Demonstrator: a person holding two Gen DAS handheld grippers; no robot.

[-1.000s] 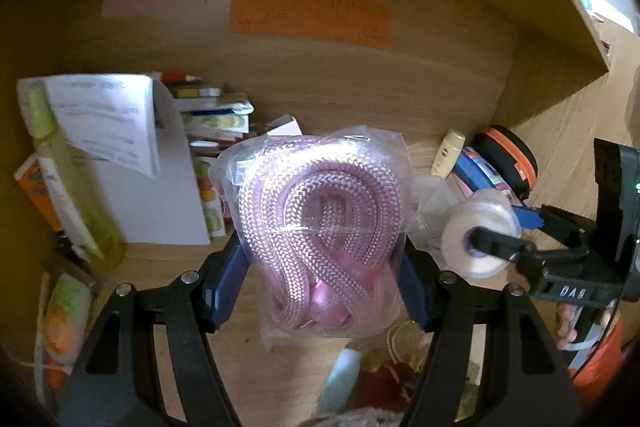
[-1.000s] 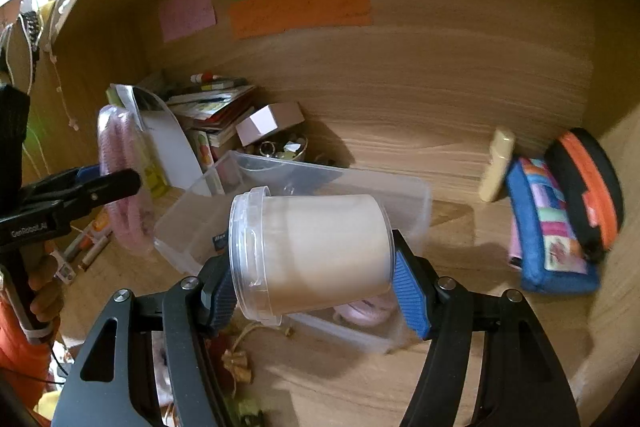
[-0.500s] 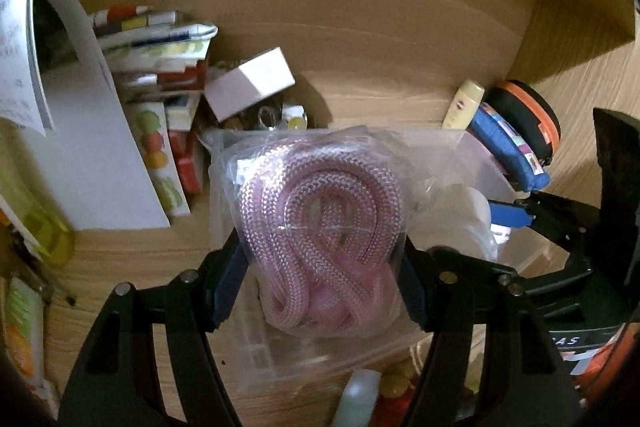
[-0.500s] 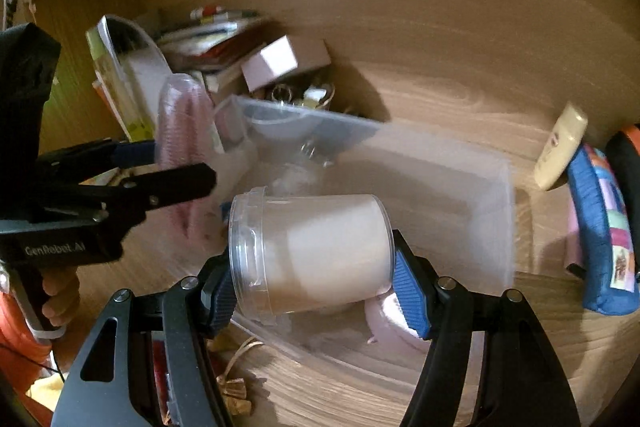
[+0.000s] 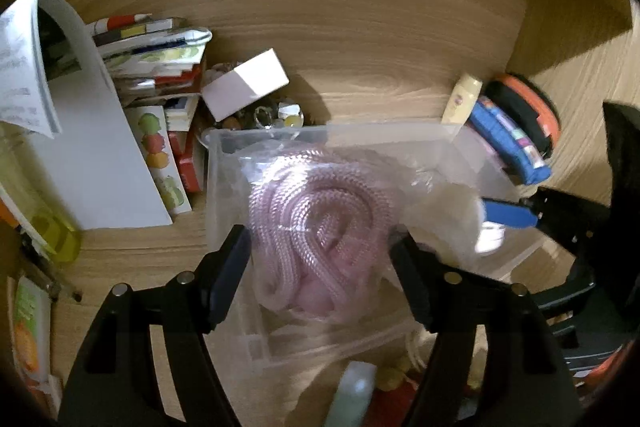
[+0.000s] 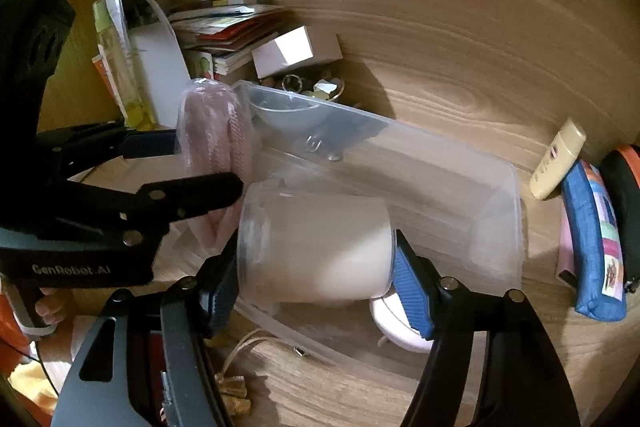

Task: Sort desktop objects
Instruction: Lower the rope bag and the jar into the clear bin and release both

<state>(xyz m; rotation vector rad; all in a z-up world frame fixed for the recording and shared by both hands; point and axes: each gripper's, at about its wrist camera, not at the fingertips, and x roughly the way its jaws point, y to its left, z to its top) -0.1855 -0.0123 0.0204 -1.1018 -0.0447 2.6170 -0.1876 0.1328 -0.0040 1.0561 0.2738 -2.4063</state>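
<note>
Both loads have been carried forward and down since one second ago, so that they now hang over the clear plastic bin (image 6: 472, 187) instead of in front of the back wall. The left gripper (image 5: 320, 255) is pinched on the bagged pink rope (image 5: 320, 223), one blue pad at each side of the coil. The right gripper (image 6: 316, 267) is pinched on the white tub (image 6: 316, 247), which is held on its side, pads at lid end and bottom end.

The rope is judged light and soft; its thin bag is probably slippery, so it is best taken across the thick middle of the coil, as is done now. The tub looks stiff and smooth, and of moderate weight if it is full; it may turn between the pads.

One bag of rope, one tub and one bin are counted. Inside the bin one pale round object (image 6: 396, 323) is seen, partly hidden by the right gripper.
</note>
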